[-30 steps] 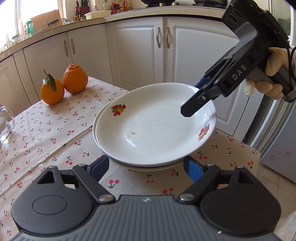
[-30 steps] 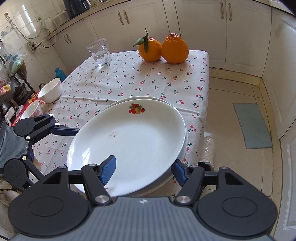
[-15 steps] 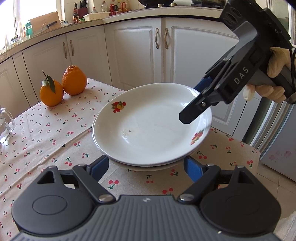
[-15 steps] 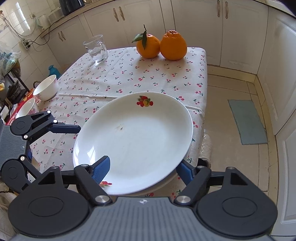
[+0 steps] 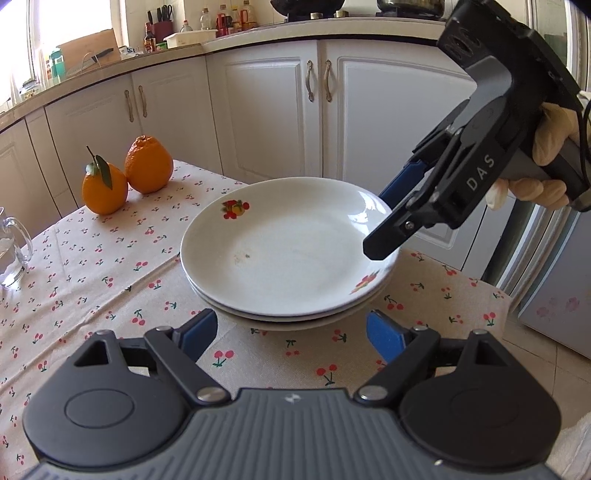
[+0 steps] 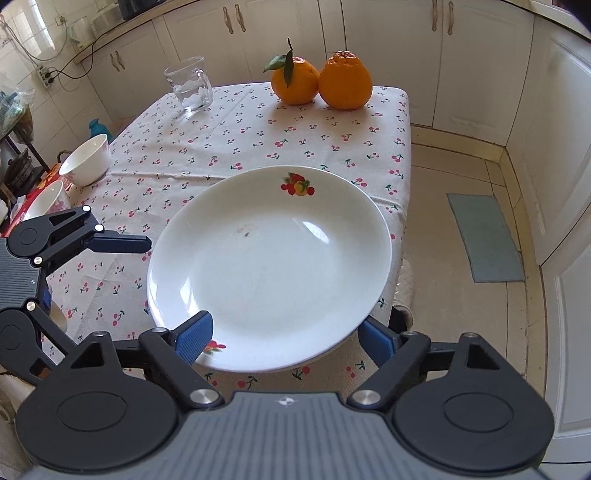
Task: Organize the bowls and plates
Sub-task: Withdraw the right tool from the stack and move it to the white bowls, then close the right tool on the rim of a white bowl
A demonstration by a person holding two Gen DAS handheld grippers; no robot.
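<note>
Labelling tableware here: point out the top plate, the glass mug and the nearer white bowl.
top plate [image 6: 273, 273], right wrist view, bare centre.
glass mug [image 6: 189, 86], right wrist view, body.
white bowl [image 6: 86, 160], right wrist view, outer wall.

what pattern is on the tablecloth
The tablecloth is cream with small red cherries on green stems, clearest in the right wrist view.

In the left wrist view the glass mug [image 5: 11, 251] is cut by the left edge, the lower plate [image 5: 295, 320] shows only a rim sliver, and countertop bottles [image 5: 221, 23] at upper left are too small to identify.
</note>
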